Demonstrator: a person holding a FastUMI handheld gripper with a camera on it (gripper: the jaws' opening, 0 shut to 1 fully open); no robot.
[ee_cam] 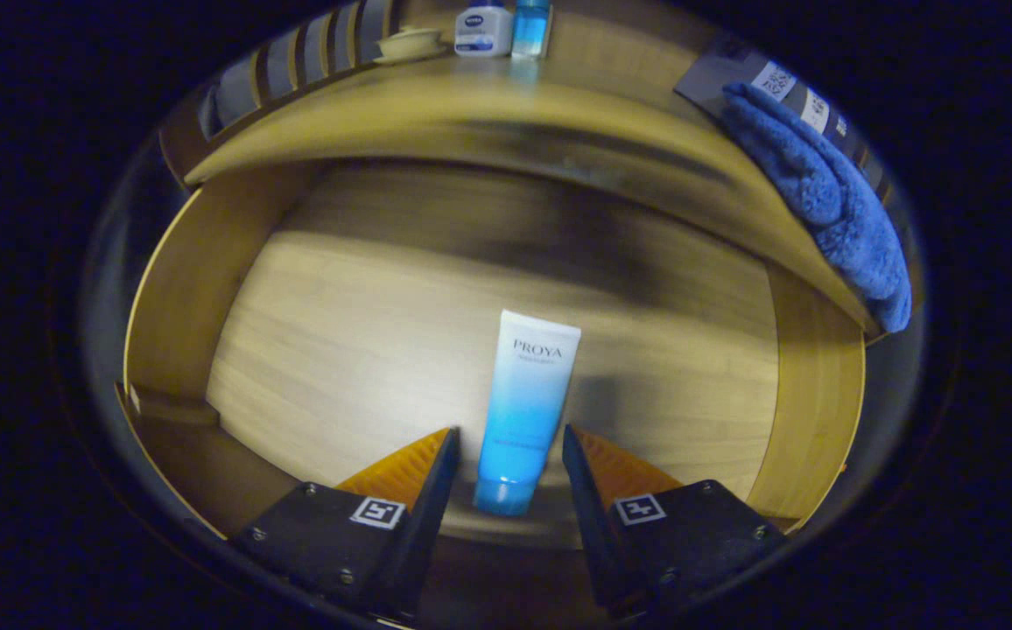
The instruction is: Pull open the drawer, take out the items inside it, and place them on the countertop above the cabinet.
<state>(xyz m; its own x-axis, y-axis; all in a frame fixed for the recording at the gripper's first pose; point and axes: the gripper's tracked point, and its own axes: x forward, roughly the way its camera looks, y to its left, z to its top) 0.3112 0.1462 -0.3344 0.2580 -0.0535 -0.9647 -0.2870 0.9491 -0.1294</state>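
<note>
The wooden drawer [182, 289] is pulled out and I look down into it. A white-to-blue tube [525, 404] lies flat on the drawer floor, its blue cap end toward me. My gripper [510, 437] is open, one finger on each side of the tube's lower half, with a gap between each finger and the tube. Above the drawer runs the countertop [436, 105]. A white jar with a blue label [482, 31] and a clear blue bottle [530, 28] stand at its back.
A blue towel [830, 201] hangs over the countertop's right end, down past the drawer's right wall. A pale shallow dish [408, 44] sits on the countertop left of the jar. The drawer floor around the tube is bare wood.
</note>
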